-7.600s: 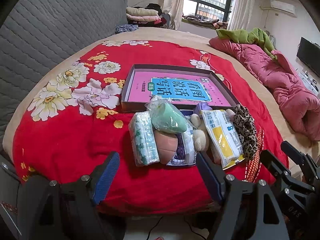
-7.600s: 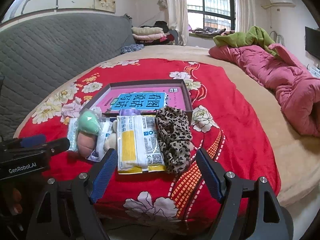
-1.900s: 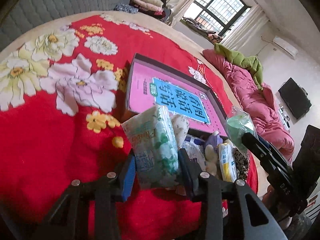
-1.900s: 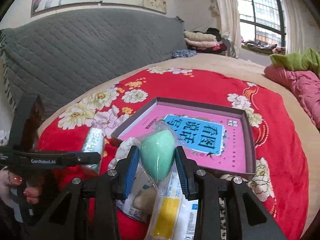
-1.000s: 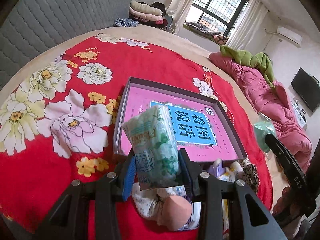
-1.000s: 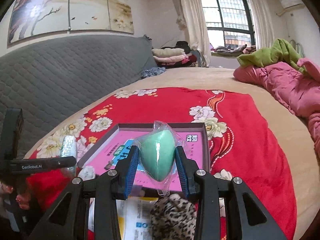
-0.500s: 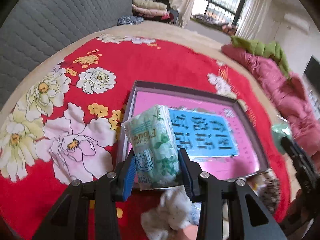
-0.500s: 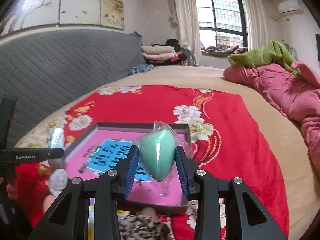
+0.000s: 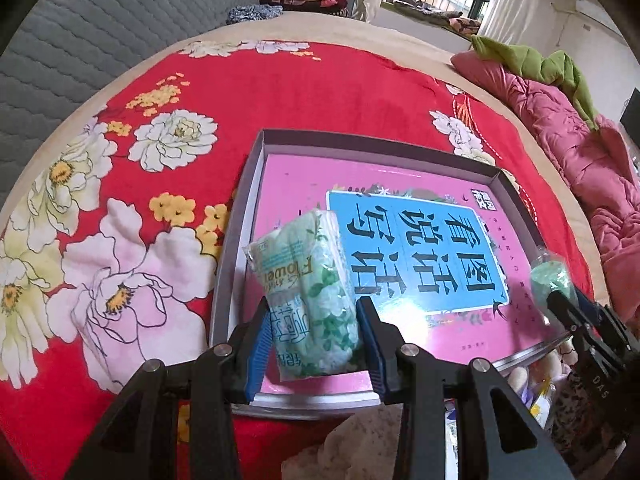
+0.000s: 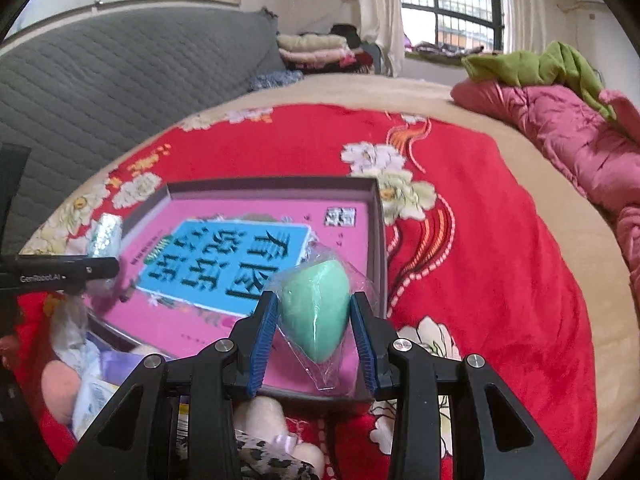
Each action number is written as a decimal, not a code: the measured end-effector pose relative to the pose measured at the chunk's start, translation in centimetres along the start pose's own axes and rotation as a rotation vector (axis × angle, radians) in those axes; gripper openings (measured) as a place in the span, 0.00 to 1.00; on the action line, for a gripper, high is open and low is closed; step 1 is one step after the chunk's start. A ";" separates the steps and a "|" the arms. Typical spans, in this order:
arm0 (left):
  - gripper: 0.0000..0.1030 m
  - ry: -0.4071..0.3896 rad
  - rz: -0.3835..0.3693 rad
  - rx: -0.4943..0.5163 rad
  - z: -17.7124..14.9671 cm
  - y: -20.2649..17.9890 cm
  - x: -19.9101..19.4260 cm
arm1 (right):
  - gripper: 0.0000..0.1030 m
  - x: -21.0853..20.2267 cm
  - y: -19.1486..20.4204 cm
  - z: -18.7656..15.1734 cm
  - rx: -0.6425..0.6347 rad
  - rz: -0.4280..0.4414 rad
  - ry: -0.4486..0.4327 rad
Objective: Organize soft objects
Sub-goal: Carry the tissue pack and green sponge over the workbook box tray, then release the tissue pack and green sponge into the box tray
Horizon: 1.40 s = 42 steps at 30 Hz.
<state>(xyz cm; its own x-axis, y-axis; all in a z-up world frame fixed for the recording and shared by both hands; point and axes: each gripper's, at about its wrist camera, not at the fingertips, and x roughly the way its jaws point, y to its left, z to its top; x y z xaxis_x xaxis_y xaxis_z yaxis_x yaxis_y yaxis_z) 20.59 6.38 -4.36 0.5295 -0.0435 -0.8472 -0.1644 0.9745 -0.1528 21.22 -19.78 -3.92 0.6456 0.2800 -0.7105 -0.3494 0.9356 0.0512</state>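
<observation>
One shallow grey cardboard box lid (image 9: 244,184) with a pink and blue printed inside is lying on one red flowered blanket (image 9: 320,92) spread over the bed. Two black two-finger grippers with blue pads are showing: the left gripper (image 9: 316,336) is gripping one green-and-white plastic pack of tissues (image 9: 308,292), and the right gripper (image 10: 314,320) is gripping one mint-green egg-shaped sponge in clear wrap (image 10: 314,304). One heap of soft items is sitting at the blanket's near edge; its pieces cannot be counted. One pink quilt (image 10: 560,128) and one green cloth (image 10: 528,64) are lying along the bed's right edge. One stack of folded clothes (image 10: 312,48) is resting beyond the bed's far edge.
</observation>
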 end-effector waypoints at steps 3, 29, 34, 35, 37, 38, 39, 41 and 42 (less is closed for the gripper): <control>0.40 0.002 -0.001 0.005 0.0 -0.1 0.1 | 0.38 0.7 -0.2 -0.3 0.008 -0.004 0.029; 0.48 0.094 0.084 0.066 0.1 -1.2 1.9 | 0.52 -0.7 -0.5 -0.2 0.022 0.030 -0.027; 0.49 0.112 0.115 0.075 -0.2 -1.3 2.0 | 0.52 -0.8 -0.5 -0.2 0.022 0.023 -0.033; 0.49 0.109 0.119 0.071 -0.3 -1.2 1.9 | 0.53 -0.9 -0.5 -0.2 0.022 0.018 -0.037; 0.49 0.110 0.122 0.066 -0.3 -1.0 1.8 | 0.54 -1.1 -0.7 -0.2 0.030 0.013 -0.045; 0.49 0.110 0.122 0.060 -0.3 -0.9 1.7 | 0.55 -1.2 -0.9 -0.2 0.037 0.014 -0.050; 0.49 0.111 0.119 0.052 -0.3 -0.8 1.6 | 0.55 -1.3 -1.0 -0.2 0.045 0.015 -0.054; 0.49 0.105 0.110 0.041 -0.3 -0.5 1.3 | 0.56 -1.5 -1.3 -0.1 0.060 0.020 -0.064; 0.49 0.103 0.107 0.038 -0.3 -0.5 1.1 | 0.56 -1.7 -1.5 -0.1 0.068 0.020 -0.072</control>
<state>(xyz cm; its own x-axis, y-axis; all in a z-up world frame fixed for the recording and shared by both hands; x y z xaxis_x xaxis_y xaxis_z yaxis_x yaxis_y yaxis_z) 21.03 5.79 -5.39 0.4220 0.0408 -0.9057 -0.1824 0.9824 -0.0407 20.57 -21.63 -2.85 0.6866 0.3113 -0.6570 -0.3177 0.9413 0.1140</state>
